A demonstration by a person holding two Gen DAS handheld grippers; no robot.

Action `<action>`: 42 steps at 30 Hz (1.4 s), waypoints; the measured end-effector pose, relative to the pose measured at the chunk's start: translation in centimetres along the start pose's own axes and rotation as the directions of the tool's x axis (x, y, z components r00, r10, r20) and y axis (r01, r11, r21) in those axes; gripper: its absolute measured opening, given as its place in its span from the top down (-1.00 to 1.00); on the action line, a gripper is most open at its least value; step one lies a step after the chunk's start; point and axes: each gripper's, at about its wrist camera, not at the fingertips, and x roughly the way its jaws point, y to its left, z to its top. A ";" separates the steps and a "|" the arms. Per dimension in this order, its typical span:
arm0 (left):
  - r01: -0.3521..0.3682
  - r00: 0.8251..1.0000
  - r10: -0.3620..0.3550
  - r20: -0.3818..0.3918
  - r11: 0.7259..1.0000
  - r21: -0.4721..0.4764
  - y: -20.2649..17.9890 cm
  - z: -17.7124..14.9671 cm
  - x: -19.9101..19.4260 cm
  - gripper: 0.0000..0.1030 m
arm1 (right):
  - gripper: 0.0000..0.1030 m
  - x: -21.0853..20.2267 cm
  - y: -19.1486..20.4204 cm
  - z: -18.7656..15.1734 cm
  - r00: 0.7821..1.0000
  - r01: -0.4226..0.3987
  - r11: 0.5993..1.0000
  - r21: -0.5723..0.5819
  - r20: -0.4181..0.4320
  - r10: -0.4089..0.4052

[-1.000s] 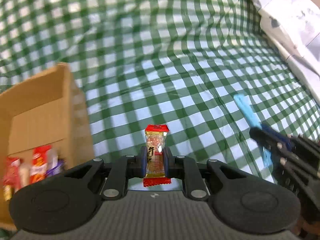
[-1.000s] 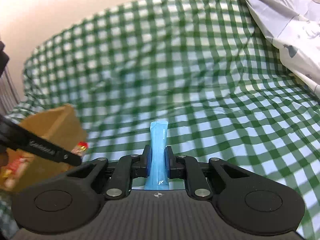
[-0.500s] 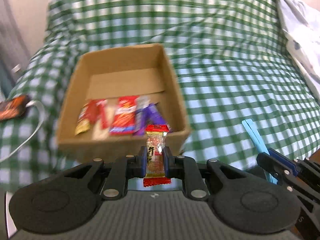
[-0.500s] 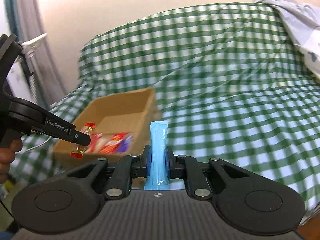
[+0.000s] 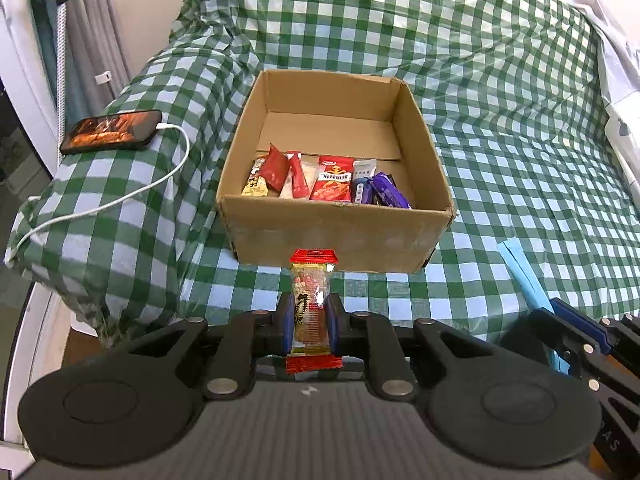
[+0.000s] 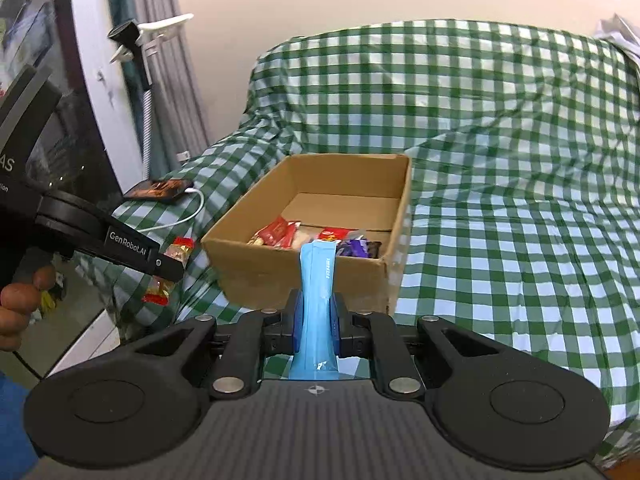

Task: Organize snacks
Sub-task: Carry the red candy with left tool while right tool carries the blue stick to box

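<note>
An open cardboard box (image 5: pixel 340 236) (image 6: pixel 304 276) sits on the green checked cloth, with several snack packets (image 5: pixel 332 180) lying along its near wall. My left gripper (image 5: pixel 310 320) is shut on a clear snack packet with red ends (image 5: pixel 312 300), held upright just short of the box's near wall. My right gripper (image 6: pixel 316 320) is shut on a light blue stick pack (image 6: pixel 318 304), also upright, in front of the box's near side. In the left wrist view the blue stick pack (image 5: pixel 524 276) and right gripper (image 5: pixel 560 320) show at the right edge. In the right wrist view the left gripper (image 6: pixel 168 268) shows at left.
A phone (image 5: pixel 112 132) with a white cable (image 5: pixel 120 196) lies on the cloth left of the box. Grey-white fabric (image 5: pixel 620 80) is heaped at the far right. A curtain (image 6: pixel 160 60) and white furniture (image 5: pixel 20 80) stand at the left, beyond the cloth's edge.
Both grippers swept left across the cloth with their packets still held. The box, first at the left edge, now sits straight ahead. The phone and the cloth's left edge came into view.
</note>
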 end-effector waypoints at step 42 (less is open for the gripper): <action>0.020 0.997 -0.022 -0.074 0.999 -0.032 1.2 2.9 5.1 0.65 | 0.71 5.5 0.5 1.5 0.992 0.016 1.000 -0.015 -0.121 -0.018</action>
